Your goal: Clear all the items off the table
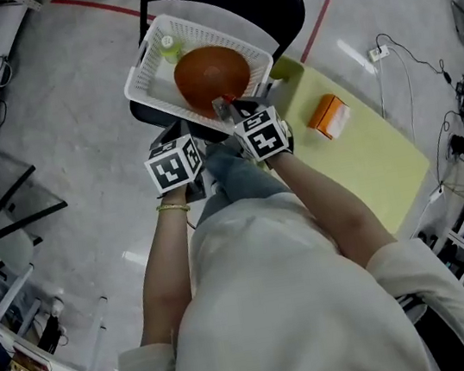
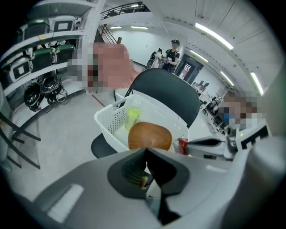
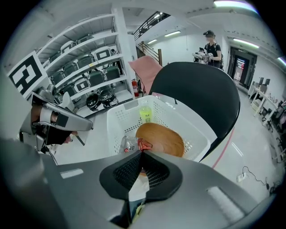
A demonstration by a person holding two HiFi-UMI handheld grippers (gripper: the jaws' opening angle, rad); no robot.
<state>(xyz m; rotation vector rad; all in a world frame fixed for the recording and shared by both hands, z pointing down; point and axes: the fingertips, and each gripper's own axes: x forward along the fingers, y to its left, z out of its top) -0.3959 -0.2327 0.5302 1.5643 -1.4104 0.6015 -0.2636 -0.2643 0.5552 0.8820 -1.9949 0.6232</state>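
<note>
Left gripper [image 2: 146,149] closed, right gripper [image 3: 142,152] pinching wrapper [image 3: 134,144] — both tilted down at basket [image 1: 142,67]

- right gripper [image 3: 142,153] and left gripper [image 2: 146,151]: matt grey plastic shells, with dark ribbed pads that look rubbery
- snack packet [image 3: 129,144] pinched at the right gripper's tips: crinkly, shiny film
- basket [image 3: 117,125] just ahead of both: white perforated plastic, slight sheen
- bowl [image 3: 161,138] in it: smooth brown, looks like wood, satin finish
- bottle [image 3: 145,114] beyond the bowl: see-through greenish plastic
- chair [image 3: 201,89] back behind that: matt black
</note>
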